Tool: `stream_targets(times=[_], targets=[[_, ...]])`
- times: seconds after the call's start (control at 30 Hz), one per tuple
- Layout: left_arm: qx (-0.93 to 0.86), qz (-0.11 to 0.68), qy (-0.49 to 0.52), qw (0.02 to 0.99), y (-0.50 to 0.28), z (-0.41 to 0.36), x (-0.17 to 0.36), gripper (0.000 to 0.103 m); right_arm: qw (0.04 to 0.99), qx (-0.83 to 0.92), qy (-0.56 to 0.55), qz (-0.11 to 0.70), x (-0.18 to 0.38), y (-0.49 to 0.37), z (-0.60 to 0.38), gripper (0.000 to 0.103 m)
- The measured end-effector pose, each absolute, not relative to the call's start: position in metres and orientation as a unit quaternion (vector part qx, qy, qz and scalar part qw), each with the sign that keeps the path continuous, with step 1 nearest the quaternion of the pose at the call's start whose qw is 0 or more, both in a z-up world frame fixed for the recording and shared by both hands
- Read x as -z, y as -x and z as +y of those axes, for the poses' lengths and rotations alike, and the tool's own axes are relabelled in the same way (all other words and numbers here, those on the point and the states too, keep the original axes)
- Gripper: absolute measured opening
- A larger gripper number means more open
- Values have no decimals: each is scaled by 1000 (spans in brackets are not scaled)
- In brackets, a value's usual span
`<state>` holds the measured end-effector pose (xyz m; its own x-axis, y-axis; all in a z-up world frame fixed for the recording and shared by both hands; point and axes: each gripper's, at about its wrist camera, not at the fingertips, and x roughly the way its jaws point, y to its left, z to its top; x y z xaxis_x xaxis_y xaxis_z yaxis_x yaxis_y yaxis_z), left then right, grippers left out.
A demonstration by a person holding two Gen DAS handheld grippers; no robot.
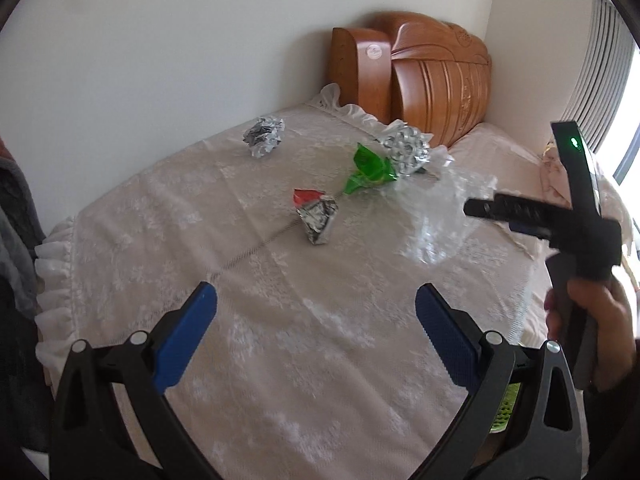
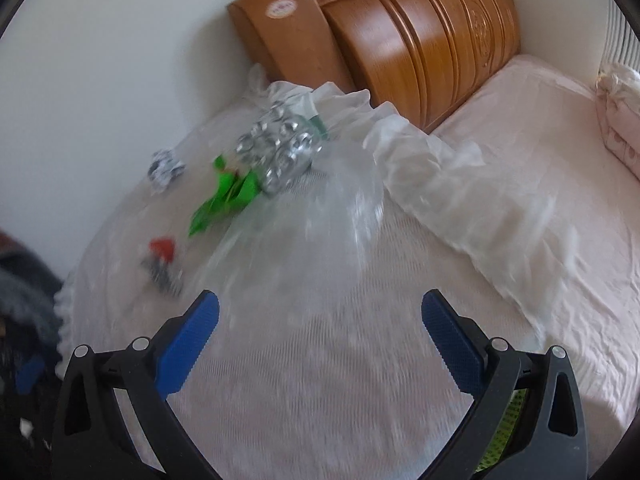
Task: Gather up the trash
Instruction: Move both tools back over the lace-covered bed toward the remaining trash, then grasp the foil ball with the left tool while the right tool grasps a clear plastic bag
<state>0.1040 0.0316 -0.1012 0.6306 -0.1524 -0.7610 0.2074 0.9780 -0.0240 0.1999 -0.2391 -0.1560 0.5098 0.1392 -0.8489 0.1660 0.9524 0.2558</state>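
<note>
Trash lies on a lace-covered surface (image 1: 280,320): a crumpled silver ball (image 1: 264,135), a green wrapper (image 1: 370,170), a silver blister pack (image 1: 406,151), a red-and-silver wrapper (image 1: 316,214) and a clear plastic bag (image 1: 438,216). My left gripper (image 1: 316,334) is open and empty, short of the wrappers. My right gripper (image 2: 320,338) is open and empty, just short of the clear bag (image 2: 316,232); it also shows at the right of the left wrist view (image 1: 480,208). The right wrist view is blurred and shows the green wrapper (image 2: 228,196), blister pack (image 2: 280,152), red wrapper (image 2: 162,258) and silver ball (image 2: 166,168).
A carved wooden headboard (image 1: 436,80) stands at the back against a white wall (image 1: 180,60). A pink bed sheet (image 2: 540,160) lies to the right, with a pillow (image 2: 620,120) at its far edge. The frilled cloth edge (image 1: 52,264) drops off at the left beside dark clothing (image 1: 16,216).
</note>
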Motion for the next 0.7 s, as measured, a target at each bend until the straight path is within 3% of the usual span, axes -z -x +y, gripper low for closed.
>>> stream_targets(times=[0.1,0.17,0.37,0.47,0.57,0.7], targets=[[95,424,-34,900,-125,29,113,95,849,18,-153,505,169,-221,-239,98],[93,430,-33,898,-143,27,121,95,845,19,-150,512,176,-227,-238,76],[66,437,-28,897,-189,16,148,95,848,-11,-169,503,176,-216,-245,30],[59,445,-17,893,-208,9,160,95,848,-24,-179,498,170,-206,-251,16],[55,450,-12,891,-225,2,171,94,852,-32,-184,489,159,-194,-259,11],[46,463,-8,885,-243,-6,185,81,862,-36,-180,473,140,-175,-268,10]])
